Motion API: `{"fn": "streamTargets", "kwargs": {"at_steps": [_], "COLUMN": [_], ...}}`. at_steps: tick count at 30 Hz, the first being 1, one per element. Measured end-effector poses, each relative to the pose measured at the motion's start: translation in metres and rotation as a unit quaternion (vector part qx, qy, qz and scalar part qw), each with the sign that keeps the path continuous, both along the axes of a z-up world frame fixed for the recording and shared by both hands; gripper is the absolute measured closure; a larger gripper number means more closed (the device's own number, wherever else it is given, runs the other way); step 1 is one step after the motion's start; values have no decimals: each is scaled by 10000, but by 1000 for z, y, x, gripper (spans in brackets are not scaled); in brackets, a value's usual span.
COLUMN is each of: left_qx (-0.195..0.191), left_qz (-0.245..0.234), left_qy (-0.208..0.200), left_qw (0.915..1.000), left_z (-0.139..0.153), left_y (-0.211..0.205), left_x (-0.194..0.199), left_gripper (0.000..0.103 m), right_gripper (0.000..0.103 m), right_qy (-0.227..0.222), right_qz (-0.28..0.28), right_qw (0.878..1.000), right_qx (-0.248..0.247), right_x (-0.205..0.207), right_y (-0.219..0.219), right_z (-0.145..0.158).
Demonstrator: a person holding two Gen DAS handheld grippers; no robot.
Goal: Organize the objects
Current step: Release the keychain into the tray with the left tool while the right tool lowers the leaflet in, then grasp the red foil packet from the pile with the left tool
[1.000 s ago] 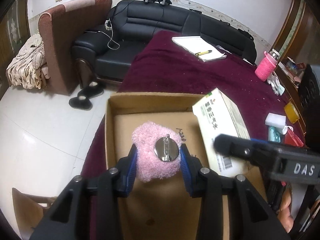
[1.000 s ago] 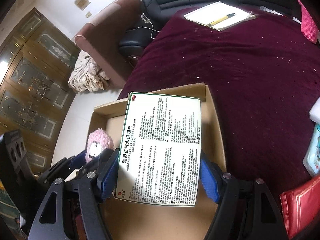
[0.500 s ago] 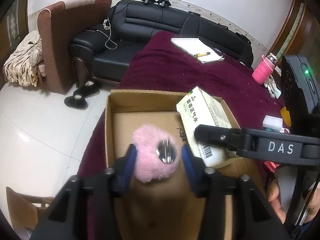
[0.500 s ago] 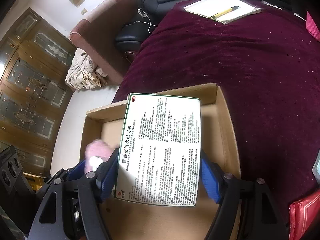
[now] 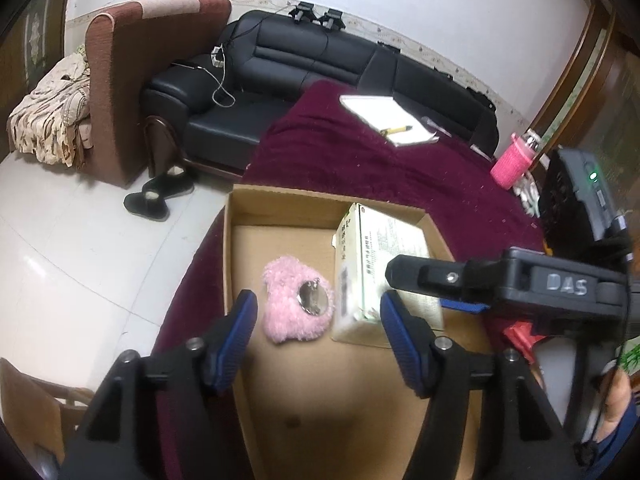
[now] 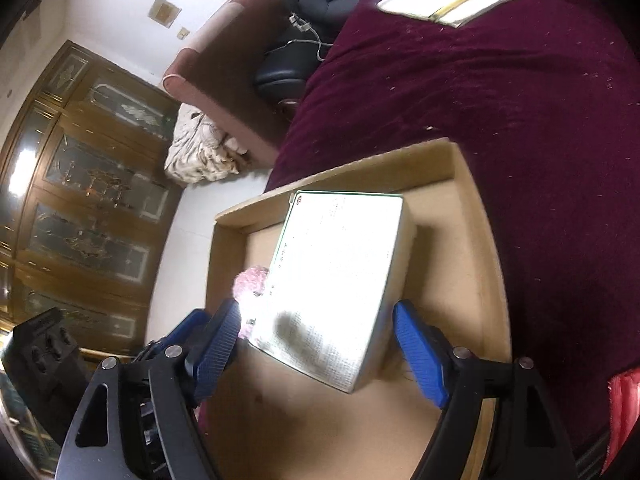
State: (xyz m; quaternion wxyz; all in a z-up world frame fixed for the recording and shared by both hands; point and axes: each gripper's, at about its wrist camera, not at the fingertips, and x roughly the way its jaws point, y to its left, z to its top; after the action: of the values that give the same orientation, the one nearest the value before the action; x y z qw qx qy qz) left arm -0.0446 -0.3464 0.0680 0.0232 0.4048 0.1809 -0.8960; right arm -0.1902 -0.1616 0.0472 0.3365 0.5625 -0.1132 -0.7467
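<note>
A pink fluffy pad with a round metal disc (image 5: 298, 306) lies on the floor of the cardboard box (image 5: 280, 196). My left gripper (image 5: 318, 324) hangs just behind it. Its jaws are opening, and both blue pads stand clear of the fluff. A white medicine carton (image 6: 336, 284) rests in the cardboard box (image 6: 472, 216), right of the pink pad (image 6: 250, 280). My right gripper (image 6: 320, 340) straddles the carton's near end. Its jaws are opening too, with a small gap at each pad. In the left wrist view the carton (image 5: 380, 264) lies partly behind the right gripper's finger (image 5: 424, 276).
The cardboard box sits at the edge of a maroon-covered table (image 6: 520, 100). A notepad with a yellow pen (image 5: 386, 120) and a pink bottle (image 5: 514, 160) stand farther back. A red packet (image 6: 624, 408) lies to the right. A black sofa (image 5: 320, 64), a brown armchair and slippers (image 5: 156, 196) are beyond.
My left gripper let go of the pink pad and drew back and up; the pad now lies on the box floor. My right gripper widened off the white carton, which now rests in the box.
</note>
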Motion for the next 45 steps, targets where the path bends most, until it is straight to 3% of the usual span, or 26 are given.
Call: {"fn": "streamTargets", "kwargs": {"at_steps": [6,14,22,25,29,33,37,45], "left_qx": [97,223,-331,-514,-733,-1166,-1853,-2122], "left_qz": [-117,-570,-1307,-1583,-2057,-2473,-2676,-3307], "left_qy": [291,677,466,386,331,160,34,-424], "left_qw": [9995,9958,9898,9853,9753,9618,9455,9186], "left_z": [15,29,21,20,17,11,3,-27], "left_y": [17,73,163,194,238,278,311,353], "left_x": [27,55,45,34,14,-16,-48,-86], "left_gripper": [38,31,31,30,20,19,18,16], "right_gripper": [20,20,17,10,8,8,8,7], "right_qy": [101,609,1219,1432,1268,963,364,345], "right_qz": [-56,-91,-768,-1214,-1830,-2220,-2276,-2319], "right_qw": [9995,9962,9869,9799,9712,9626,9597,9571], "right_qx": [-304,-611,-723,-668,-851,-1220,-1610,-1700], "right_x": [23,73,97,95,77,58,45,46], "right_y": [43,130,247,293,350,386,398,404], "right_z": [12,35,46,45,29,4,-17,-21]}}
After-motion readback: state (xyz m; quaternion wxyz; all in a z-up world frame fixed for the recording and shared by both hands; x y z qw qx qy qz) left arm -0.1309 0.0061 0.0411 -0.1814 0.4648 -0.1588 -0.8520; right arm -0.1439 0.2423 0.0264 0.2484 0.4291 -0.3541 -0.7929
